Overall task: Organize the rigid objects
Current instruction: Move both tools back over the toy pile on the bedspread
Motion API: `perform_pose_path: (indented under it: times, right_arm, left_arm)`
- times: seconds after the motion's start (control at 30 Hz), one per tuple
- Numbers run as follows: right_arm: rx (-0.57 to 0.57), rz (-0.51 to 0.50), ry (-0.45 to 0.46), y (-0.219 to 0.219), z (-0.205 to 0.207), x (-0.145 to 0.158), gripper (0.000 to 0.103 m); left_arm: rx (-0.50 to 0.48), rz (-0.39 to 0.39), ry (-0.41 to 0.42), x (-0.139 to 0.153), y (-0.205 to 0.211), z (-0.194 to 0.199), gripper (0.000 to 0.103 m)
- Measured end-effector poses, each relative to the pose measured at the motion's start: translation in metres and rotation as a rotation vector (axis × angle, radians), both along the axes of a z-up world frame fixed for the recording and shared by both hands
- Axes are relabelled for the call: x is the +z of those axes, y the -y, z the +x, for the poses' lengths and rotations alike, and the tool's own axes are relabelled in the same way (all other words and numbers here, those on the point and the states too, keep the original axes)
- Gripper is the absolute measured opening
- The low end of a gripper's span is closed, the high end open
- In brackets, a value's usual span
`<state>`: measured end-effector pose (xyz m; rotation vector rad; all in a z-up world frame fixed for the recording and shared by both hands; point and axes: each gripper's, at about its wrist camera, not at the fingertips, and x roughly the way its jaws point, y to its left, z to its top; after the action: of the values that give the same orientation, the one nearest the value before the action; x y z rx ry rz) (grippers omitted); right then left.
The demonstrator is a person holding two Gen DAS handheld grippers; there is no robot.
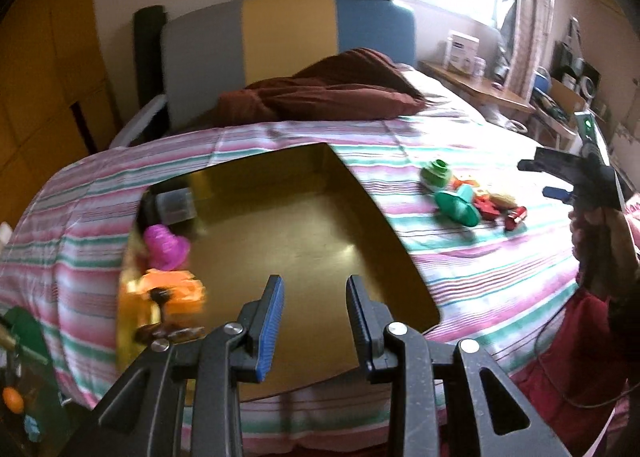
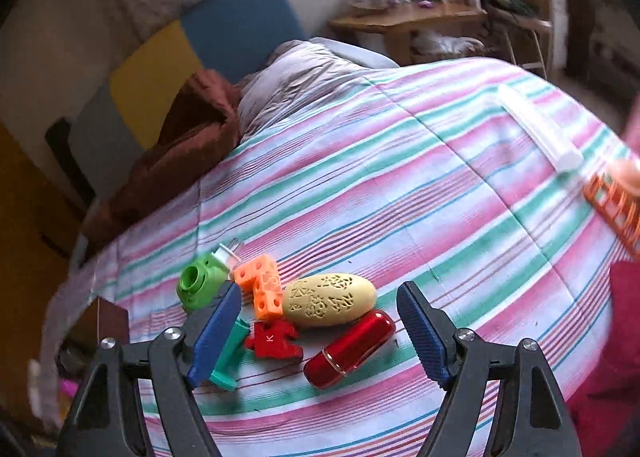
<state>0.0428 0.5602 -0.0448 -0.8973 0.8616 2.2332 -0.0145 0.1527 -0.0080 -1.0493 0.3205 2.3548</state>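
Observation:
A pile of small toys lies on the striped bedspread (image 2: 440,185): a green ring piece (image 2: 198,281), an orange block (image 2: 262,285), a yellow carved egg shape (image 2: 330,299), a red capsule (image 2: 350,349), a red K piece (image 2: 274,339) and a teal piece (image 2: 230,353). My right gripper (image 2: 318,291) hangs open over this pile, its fingers wide to either side and holding nothing. My left gripper (image 1: 316,285) points into a gold box (image 1: 304,233), its jaws a narrow gap apart with nothing between them. In the box's left corner are a pink toy (image 1: 164,247) and an orange one (image 1: 172,289).
A brown blanket (image 1: 328,93) lies near the headboard. A white bar (image 2: 540,129) and an orange grid piece (image 2: 616,209) rest at the bed's right side. A wooden side table (image 2: 404,19) stands beyond the bed. The right gripper (image 1: 536,179) shows in the left wrist view near the pile (image 1: 460,209).

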Motion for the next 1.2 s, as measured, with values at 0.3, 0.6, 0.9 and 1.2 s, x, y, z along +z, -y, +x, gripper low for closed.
perform_pose_path:
  times: [0.3, 0.6, 0.9, 1.2]
  right_arm:
    - [-0.063, -0.097, 0.014, -0.011, 0.007, -0.01, 0.083]
    - [-0.103, -0.159, 0.007, -0.02, 0.018, -0.017, 0.083]
    - [-0.11, -0.174, -0.02, -0.021, 0.02, -0.015, 0.083]
    - [-0.125, -0.225, -0.05, -0.027, 0.024, -0.017, 0.084]
  left_arm:
    - [-0.124, 0.003, 0.047, -0.007, -0.053, 0.011, 0.032]
    - [-0.212, -0.008, 0.076, -0.01, -0.097, 0.013, 0.04]
    - [-0.393, -0.07, 0.076, -0.006, -0.18, -0.006, 0.043]
    - [-0.525, -0.198, 0.128, -0.034, -0.256, -0.037, 0.043]
